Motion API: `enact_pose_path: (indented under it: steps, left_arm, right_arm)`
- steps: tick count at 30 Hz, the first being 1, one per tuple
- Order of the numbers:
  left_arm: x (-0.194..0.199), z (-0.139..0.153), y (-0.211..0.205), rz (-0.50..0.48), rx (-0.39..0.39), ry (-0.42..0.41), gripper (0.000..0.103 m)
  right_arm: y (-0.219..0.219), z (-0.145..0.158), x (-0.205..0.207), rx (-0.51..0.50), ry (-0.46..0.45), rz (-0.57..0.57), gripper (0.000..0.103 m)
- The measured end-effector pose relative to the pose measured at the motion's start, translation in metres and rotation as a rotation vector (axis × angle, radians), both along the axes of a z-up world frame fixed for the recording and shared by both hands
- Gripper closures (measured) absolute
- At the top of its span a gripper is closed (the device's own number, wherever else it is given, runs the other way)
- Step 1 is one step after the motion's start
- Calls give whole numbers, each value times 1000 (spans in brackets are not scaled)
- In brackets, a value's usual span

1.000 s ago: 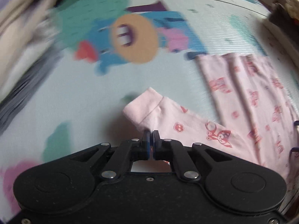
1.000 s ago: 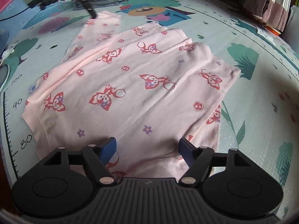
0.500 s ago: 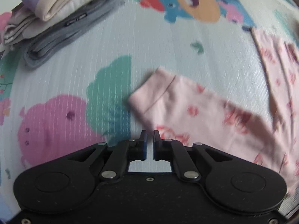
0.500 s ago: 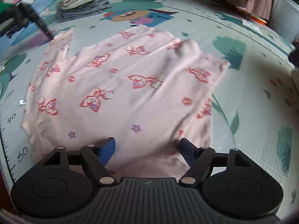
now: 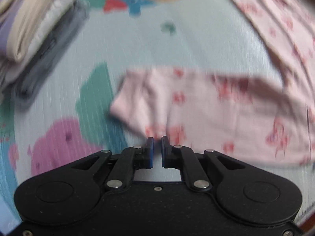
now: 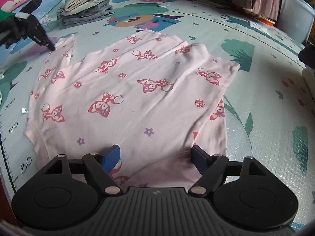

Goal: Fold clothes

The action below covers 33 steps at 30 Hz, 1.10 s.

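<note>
A play mat (image 6: 226, 39) printed with cartoon animals, leaves and a number scale along one edge covers the floor and fills both views. Spread across it lies the pink top (image 6: 126, 98), the largest thing on the mat: pale pink cloth patterned with red fox-like figures, small red flowers and purple flowers. Its body lies mostly flat with soft wrinkles, and its right side is folded over so a second layer shows along that edge. One sleeve (image 5: 177, 106) stretches out sideways from the body, its cuff end lying on the mat near a green patch and a purple patch of the print; that view is blurred.

Beyond the top, towards the mat's far edge, sits a pile (image 6: 86, 7) of folded clothes, grey at the bottom, white and cream above. It lies well apart from the sleeve. A white bin (image 6: 295, 15) and hanging cloth stand at the far right edge.

The right gripper (image 6: 155, 157) hovers over the near hem of the top, its jaws opening wide with cloth below them and no pad pressing on it. The left gripper (image 5: 157, 147) points down at the sleeve's near edge, fingers almost together with a narrow slit between; cloth within that slit cannot be made out.
</note>
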<state>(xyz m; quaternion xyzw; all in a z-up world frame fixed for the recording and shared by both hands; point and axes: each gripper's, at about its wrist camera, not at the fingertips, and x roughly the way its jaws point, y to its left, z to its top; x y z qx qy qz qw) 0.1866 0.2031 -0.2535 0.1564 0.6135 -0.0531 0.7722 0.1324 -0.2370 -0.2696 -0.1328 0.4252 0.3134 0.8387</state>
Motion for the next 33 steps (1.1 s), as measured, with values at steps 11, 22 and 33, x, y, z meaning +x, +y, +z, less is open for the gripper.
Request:
enact_pose_path:
  steps: [11,22,33]
  left_arm:
    - [34,12,25,18,61,-222,38]
    - [40,-6,80,244,-267,-61,96]
    - [4,11,97,212,-74,-145,71]
  right_arm:
    - [-5,1,0,22,10,-50,21]
    - [-6,-1,0,29,10,-37,17]
    - [-4,-2,0,10,4,-54,15]
